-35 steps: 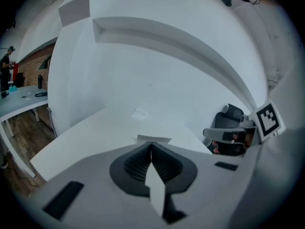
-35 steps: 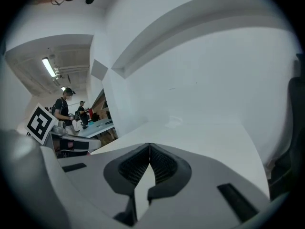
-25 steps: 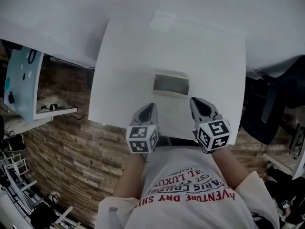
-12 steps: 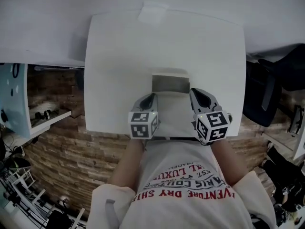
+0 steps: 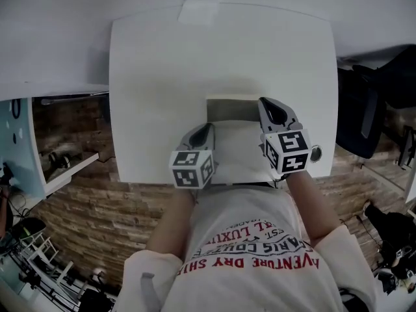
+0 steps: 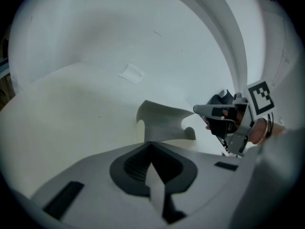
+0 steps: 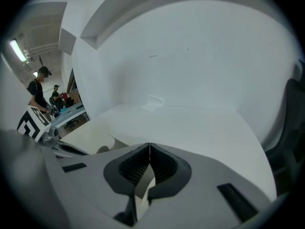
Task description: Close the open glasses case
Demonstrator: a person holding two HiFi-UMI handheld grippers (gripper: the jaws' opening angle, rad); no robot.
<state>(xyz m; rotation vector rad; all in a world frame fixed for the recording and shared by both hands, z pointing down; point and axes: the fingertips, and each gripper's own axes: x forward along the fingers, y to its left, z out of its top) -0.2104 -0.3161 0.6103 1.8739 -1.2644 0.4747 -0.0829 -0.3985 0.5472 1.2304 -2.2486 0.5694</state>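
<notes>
The open glasses case (image 5: 232,123) lies on the white table (image 5: 156,77), near its front edge. Its grey lid (image 5: 231,109) stands up at the far side, and the pale base reaches toward me. My left gripper (image 5: 207,129) is shut and empty, its tips at the case's front left corner. My right gripper (image 5: 266,103), also shut and empty, sits by the right end of the lid. In the left gripper view the raised lid (image 6: 159,122) shows just ahead, with the right gripper (image 6: 217,111) beside it. The right gripper view catches only an edge of the case (image 7: 97,146).
A small pale patch (image 5: 199,8) lies at the table's far edge. A dark chair (image 5: 374,103) stands to the right, and a light blue shelf unit (image 5: 16,142) to the left. A small round fitting (image 5: 316,153) sits at the table's front right edge. The floor has a brick pattern.
Both grippers have moved forward to the case. The right one has gone further, from the case's front to the lid's right end. Both have stayed shut.
</notes>
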